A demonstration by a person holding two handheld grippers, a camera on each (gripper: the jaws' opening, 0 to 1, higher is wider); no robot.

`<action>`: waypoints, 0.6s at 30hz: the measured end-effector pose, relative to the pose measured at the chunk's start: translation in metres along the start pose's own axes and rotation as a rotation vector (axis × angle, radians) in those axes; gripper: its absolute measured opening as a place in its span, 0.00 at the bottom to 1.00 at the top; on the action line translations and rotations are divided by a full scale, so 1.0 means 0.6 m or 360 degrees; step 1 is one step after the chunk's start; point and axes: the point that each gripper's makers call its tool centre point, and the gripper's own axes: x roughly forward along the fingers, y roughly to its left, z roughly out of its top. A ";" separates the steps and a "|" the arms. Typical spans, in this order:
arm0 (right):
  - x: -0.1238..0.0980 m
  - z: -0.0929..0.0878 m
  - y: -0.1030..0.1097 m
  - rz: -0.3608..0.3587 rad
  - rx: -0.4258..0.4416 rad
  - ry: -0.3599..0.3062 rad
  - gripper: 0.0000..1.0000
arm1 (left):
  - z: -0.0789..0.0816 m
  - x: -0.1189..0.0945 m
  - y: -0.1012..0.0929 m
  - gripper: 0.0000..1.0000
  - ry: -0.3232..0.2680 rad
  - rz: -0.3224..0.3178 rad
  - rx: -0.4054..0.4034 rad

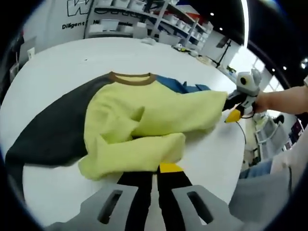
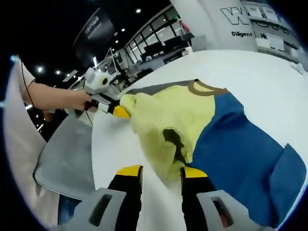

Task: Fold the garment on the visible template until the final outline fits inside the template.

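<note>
Garment (image 1: 139, 125) lies spread on white table (image 1: 53, 72), a yellow top with brown collar (image 1: 131, 79), one side dark grey (image 1: 57, 130), other side blue (image 2: 240, 149). Left gripper view: left gripper (image 1: 155, 169) low at the near hem, its black jaws with yellow tips drawn close together right at the folded yellow edge; fabric hides the tips, so cannot tell for sure whether they pinch it. Right gripper (image 1: 234, 113) comes in from the right, held by a hand (image 1: 269, 101), its yellow-tipped jaws against the end of the yellow sleeve (image 1: 202, 108), which is pulled out toward it. Right gripper view: right gripper's own jaws (image 2: 161, 172) stand apart, with a bunched yellow fold between them, not clearly clamped. Left gripper (image 2: 115, 109) seen at the left of that view, jaws meeting the yellow cloth edge. Blue panel lies flat on the table to the right. Shelving (image 1: 159, 24) stands behind the table. Template outline not distinguishable.
</note>
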 end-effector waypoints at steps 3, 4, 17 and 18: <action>0.008 0.000 0.004 -0.0006 -0.0091 0.0033 0.07 | 0.003 -0.010 -0.004 0.01 -0.0012 -0.0008 0.0013; 0.009 0.001 0.008 0.0011 -0.0105 0.0035 0.00 | 0.004 -0.016 -0.007 0.01 -0.0016 -0.0020 0.0003; -0.055 0.022 0.092 0.0364 0.0070 -0.0029 0.00 | -0.005 -0.124 -0.047 0.01 0.0091 -0.0232 -0.0235; -0.059 0.022 0.095 0.0379 0.0080 -0.0033 0.00 | -0.008 -0.130 -0.047 0.01 0.0099 -0.0234 -0.0240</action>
